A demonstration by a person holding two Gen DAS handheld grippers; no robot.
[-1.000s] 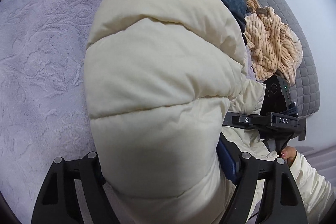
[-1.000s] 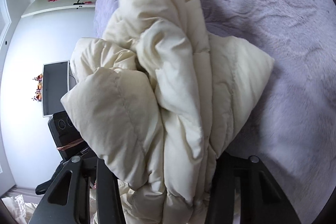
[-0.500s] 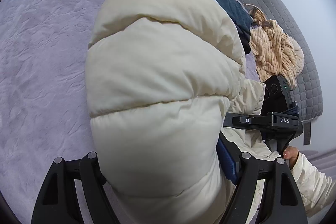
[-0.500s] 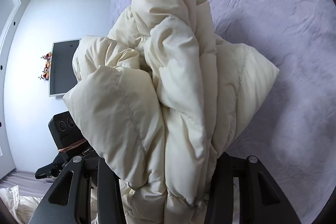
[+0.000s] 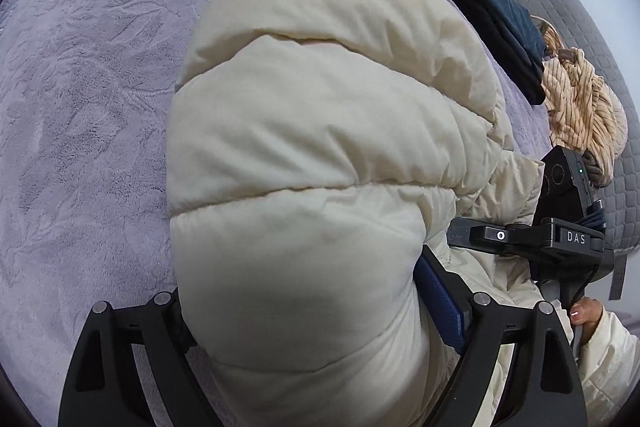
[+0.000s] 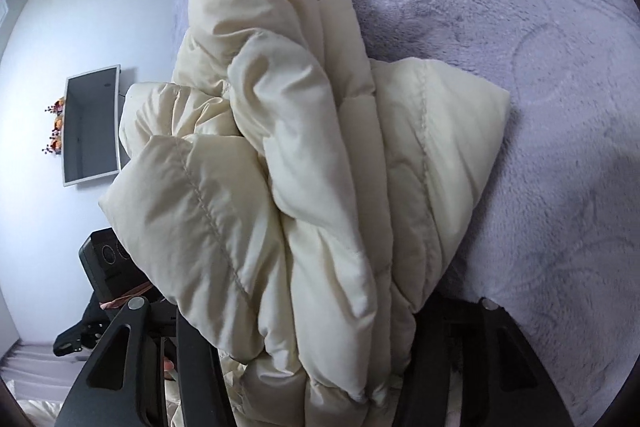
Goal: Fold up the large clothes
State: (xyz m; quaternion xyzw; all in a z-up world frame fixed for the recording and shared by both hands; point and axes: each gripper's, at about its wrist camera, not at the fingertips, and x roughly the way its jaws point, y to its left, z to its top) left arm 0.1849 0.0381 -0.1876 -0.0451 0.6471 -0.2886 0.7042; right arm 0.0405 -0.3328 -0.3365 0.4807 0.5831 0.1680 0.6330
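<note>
Cream puffer jacket held bundled above the lilac bed cover, one gripper at each side.

Left wrist view: the left gripper is seen with its fingers set wide around a thick quilted fold of the jacket; the jaws are opening, the fold is still pressed between them. To the right, the right gripper is seen side-on against the jacket, a hand on its handle. Beyond, dark folded jeans and a tan ribbed knit are laid near a grey quilted headboard. Right wrist view: a wall-mounted screen is noted at left. The right gripper is closed on gathered jacket folds, jaws opening, fabric filling the gap; the bundle is touching the bed cover at right.
</note>
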